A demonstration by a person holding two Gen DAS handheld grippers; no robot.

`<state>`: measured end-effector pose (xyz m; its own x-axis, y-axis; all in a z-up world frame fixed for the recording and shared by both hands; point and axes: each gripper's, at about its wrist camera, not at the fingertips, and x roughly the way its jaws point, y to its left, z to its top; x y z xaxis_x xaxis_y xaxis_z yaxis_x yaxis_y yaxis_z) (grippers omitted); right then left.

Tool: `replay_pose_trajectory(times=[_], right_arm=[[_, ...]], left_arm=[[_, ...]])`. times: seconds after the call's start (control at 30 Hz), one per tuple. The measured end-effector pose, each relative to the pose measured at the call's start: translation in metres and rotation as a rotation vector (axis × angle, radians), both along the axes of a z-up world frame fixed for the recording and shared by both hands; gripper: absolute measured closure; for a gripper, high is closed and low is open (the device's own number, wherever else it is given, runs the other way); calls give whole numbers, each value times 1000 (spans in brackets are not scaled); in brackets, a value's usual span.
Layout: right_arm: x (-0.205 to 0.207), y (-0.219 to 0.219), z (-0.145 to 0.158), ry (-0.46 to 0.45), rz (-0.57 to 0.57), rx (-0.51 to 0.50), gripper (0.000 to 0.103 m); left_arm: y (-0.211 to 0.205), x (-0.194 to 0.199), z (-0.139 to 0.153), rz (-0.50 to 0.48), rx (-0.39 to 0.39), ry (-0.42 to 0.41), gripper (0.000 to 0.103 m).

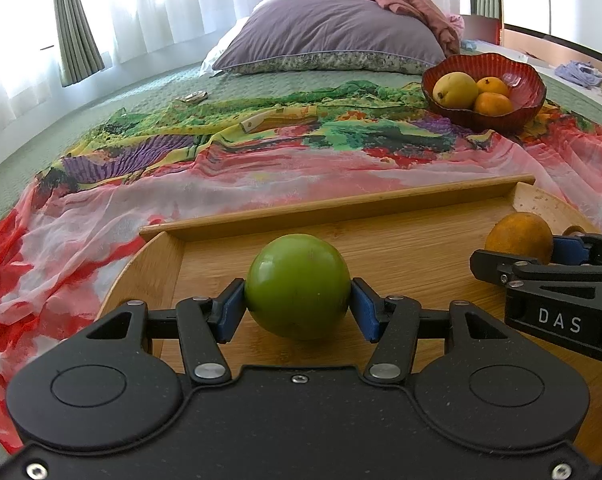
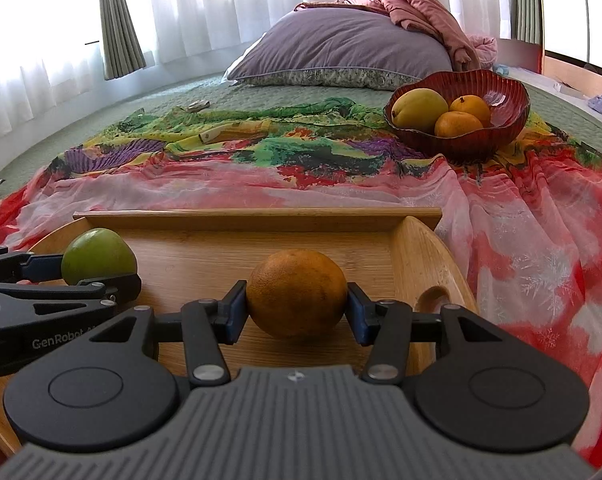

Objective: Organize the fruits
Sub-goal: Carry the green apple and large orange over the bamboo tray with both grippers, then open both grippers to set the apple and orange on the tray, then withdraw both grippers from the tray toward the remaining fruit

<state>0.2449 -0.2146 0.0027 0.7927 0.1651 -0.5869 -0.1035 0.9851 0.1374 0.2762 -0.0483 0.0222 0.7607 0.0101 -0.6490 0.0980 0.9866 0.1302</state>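
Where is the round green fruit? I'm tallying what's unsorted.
In the left wrist view the round green fruit sits centre, on the wooden tray, pinched by the left tongs.

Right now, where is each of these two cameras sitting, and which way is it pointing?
Left wrist: rides the left gripper, looking forward along its fingers, clamped on the green fruit; the right gripper shows at the right edge.
Right wrist: rides the right gripper, clamped on the orange; the left gripper shows at the left edge.
Shared: wooden tray, red bowl of fruit, purple pillow.
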Motion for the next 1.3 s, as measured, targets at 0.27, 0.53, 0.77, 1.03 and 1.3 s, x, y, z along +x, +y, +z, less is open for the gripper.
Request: replay_pose_trajectory(times=[0.27, 0.53, 0.77, 1.03, 1.3], right_arm=[[-1, 3, 1, -1, -11, -17, 43], [-5, -2, 4, -6, -29, 5, 29], [-23, -3, 14, -47, -27, -18, 21], [-77, -6, 30, -125, -57, -24, 12], [-147, 6, 29, -157, -39, -55, 11]], left_arm=[[0, 1, -2, -4, 22, 14, 43], [1, -5, 2, 10, 37, 6, 30], [7, -30, 19, -1, 55, -36, 19], [27, -92, 42, -25, 2, -79, 7], [46, -159, 36, -41, -43, -75, 3]])
